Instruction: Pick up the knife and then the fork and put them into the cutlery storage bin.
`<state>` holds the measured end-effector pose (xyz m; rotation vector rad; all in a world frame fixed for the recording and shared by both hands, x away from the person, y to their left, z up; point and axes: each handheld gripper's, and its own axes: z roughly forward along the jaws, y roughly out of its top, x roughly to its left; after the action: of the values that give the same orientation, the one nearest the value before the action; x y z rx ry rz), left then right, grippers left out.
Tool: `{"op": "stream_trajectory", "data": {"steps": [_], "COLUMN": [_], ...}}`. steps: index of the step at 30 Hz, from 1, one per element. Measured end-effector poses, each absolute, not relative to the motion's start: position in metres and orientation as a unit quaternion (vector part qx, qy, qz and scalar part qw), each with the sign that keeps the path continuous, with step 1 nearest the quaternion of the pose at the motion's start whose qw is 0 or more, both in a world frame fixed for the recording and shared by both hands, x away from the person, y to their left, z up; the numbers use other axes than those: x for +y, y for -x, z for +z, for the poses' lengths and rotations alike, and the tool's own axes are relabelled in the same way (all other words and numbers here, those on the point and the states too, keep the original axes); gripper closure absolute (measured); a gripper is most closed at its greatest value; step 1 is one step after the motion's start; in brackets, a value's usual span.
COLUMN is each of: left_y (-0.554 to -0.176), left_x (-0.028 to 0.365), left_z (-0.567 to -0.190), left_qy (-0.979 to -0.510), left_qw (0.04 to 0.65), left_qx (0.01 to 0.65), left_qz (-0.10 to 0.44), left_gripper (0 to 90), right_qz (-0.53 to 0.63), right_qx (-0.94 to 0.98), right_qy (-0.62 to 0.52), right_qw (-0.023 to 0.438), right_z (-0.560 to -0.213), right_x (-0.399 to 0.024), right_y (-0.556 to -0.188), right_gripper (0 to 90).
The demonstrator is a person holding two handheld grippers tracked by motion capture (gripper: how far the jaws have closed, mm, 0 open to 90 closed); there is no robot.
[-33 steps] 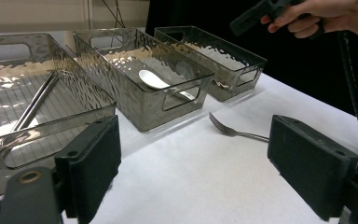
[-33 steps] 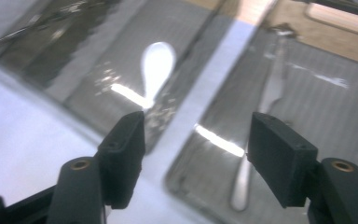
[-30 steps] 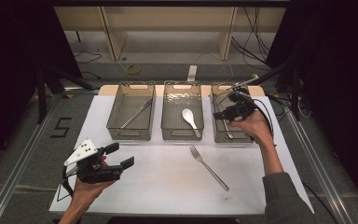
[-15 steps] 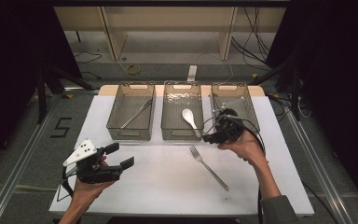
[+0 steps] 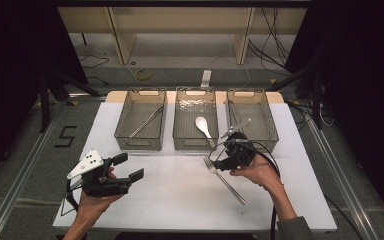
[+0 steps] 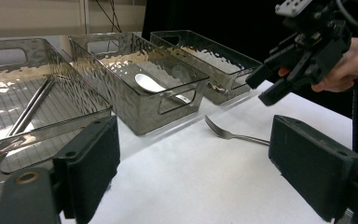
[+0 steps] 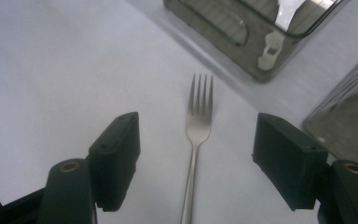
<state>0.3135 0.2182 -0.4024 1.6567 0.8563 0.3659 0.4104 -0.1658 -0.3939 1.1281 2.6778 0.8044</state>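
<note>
R gripper (image 7: 196, 163) | jaws wide, straddling fork (image 7: 199, 123) | no contact

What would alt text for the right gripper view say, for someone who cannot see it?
A silver fork lies on a white table, tines pointing away, centred between the right gripper's two open black fingers without touching them. Corners of clear plastic bins show at the top right.

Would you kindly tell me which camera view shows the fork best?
The right gripper view: the fork lies close up between the open tongs, tines sharp. The high view shows the whole fork, but small. The left gripper view shows its tines and part of the handle farther off.
</note>
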Motion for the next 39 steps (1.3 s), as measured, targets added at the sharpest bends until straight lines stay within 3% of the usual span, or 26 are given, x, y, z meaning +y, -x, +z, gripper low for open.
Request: {"op": "stream_trajectory", "data": {"steps": [14,26,39], "left_y": [-0.313,-0.313,-0.313], "left_x": [0.218,0.218,0.218], "left_z": [-0.402,-0.402,-0.402], "left_qy": [-0.71,-0.712,-0.711], "left_qw": [0.582,0.58,0.581], "left_qx": [0.364,0.363,0.364], "left_qz": [0.158,0.158,0.157], "left_gripper": [16.1,16.1,16.1], "right_qz": [0.204,0.159,0.131], "right_qx": [0.907,0.913,0.919], "right_qy": [-0.366,-0.374,-0.372], "right_qw": [0.043,0.021,0.023], "right_z": [-0.419,-0.442,-0.457], "right_x": [-0.156,-0.158,-0.159], "right_y": [-0.405,-0.409,-0.413], "right_gripper": [36.7,55.8,68.7]}}
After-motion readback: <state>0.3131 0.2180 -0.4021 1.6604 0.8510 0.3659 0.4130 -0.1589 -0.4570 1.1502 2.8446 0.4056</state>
